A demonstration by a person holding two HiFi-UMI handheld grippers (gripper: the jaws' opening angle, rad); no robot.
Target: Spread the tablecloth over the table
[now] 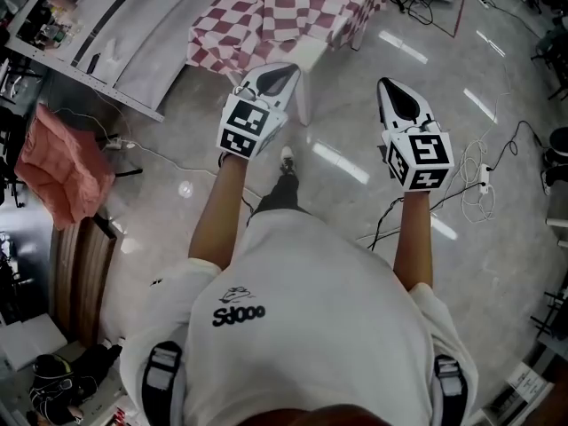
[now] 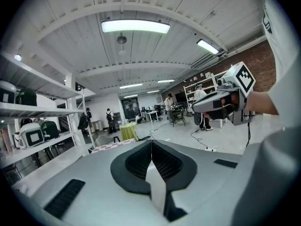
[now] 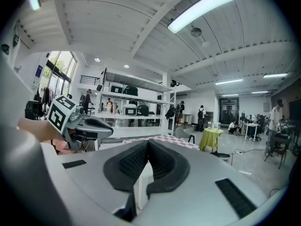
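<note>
A table draped in a red-and-white checked tablecloth (image 1: 266, 16) stands ahead of me on the far side of the floor, and a folded checked piece (image 1: 297, 11) lies on top of it. My left gripper (image 1: 286, 69) is shut and holds nothing; its tips point at the table's near edge, just short of it. My right gripper (image 1: 389, 85) is also shut and bare, level with the left and off the table's right corner. In the left gripper view the closed left gripper (image 2: 151, 142) shows the cloth (image 2: 110, 146) just beyond. The right gripper view shows the closed right gripper (image 3: 147, 142) and the cloth (image 3: 176, 140).
A pink cloth (image 1: 62, 171) hangs over furniture at the left. A long white shelf unit (image 1: 133, 43) runs along the table's left side. Cables and a power strip (image 1: 479, 185) lie on the floor at the right. A small yellow-green covered table (image 3: 211, 138) and several people stand far off.
</note>
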